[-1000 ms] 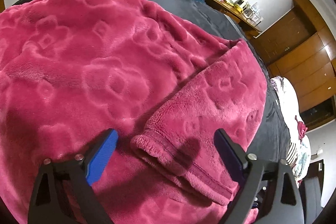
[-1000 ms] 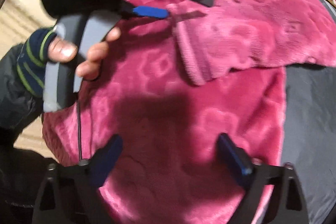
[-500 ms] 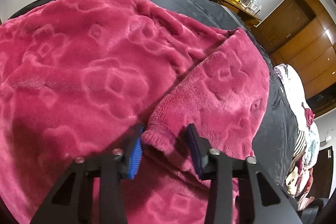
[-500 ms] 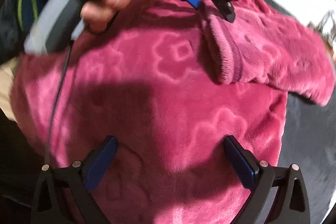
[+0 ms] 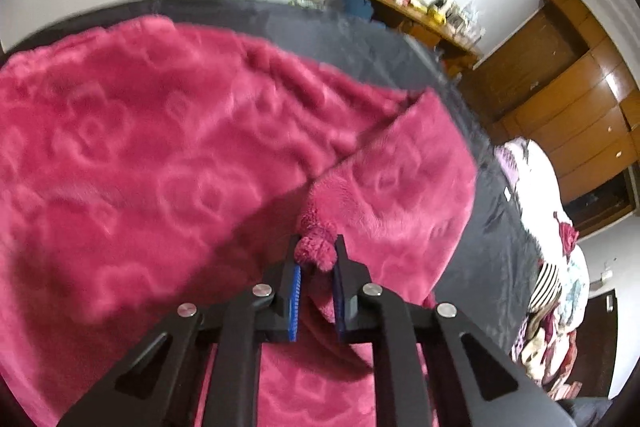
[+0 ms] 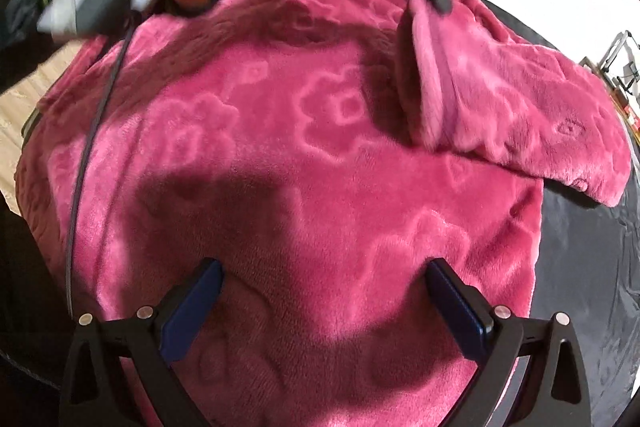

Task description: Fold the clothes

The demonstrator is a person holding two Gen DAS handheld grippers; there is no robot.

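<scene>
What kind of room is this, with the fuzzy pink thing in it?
Probably a bedroom at home. The pink fleece garment lies on a dark sheet, there is a wooden wardrobe, a cluttered wooden desk, and a heap of clothes or bedding beside it.

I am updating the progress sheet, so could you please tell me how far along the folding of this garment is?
Early stage. Done: the fuzzy pink flower-embossed fleece garment lies spread on the dark grey sheet. In hand: the left gripper is shut on the sleeve cuff, lifting it. Left: laying that sleeve across and folding the body; the right gripper hangs open over it.
</scene>
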